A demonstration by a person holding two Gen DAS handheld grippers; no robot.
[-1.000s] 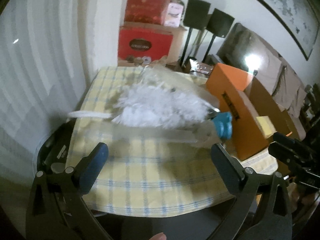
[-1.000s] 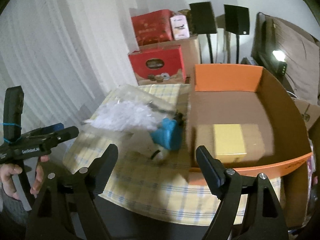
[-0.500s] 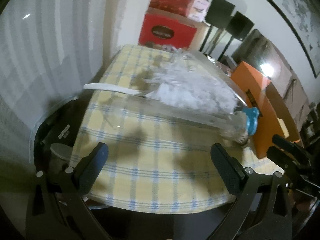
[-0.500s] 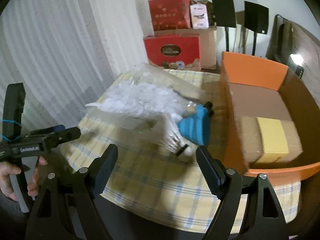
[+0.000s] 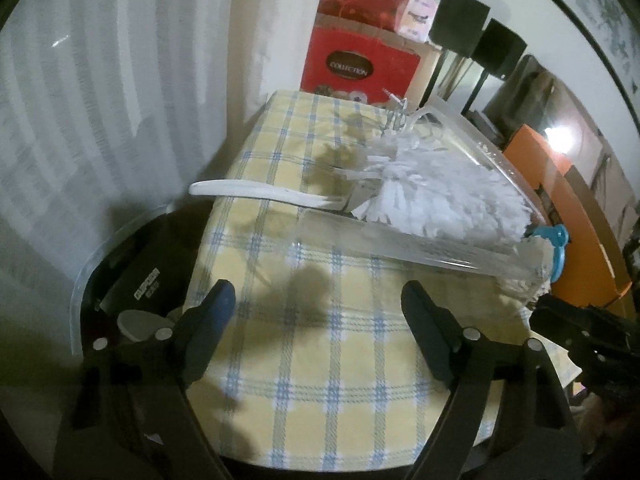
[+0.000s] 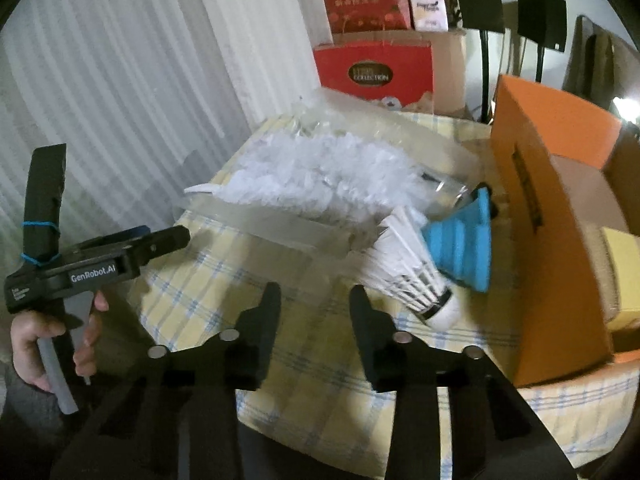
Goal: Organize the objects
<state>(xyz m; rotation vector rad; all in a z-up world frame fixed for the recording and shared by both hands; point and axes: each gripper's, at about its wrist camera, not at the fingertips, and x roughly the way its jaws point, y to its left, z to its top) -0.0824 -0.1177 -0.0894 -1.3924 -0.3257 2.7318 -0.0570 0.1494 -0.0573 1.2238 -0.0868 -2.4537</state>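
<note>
A white feathery duster in a clear plastic sleeve lies across the yellow checked tablecloth. A shuttlecock and a blue ribbed cup lie beside an open orange box holding a yellow block. My left gripper is open and empty above the cloth's near edge. My right gripper is open with a narrower gap, empty, short of the shuttlecock.
Red gift boxes and black stands stand behind the table. White curtains hang on the left. A dark round bin with items sits below the table's left edge. The left gripper shows in the right wrist view.
Both grippers rose and tilted to look down on the table. The right gripper's jaws have narrowed. It swung left, so the orange box now sits at the right edge.
</note>
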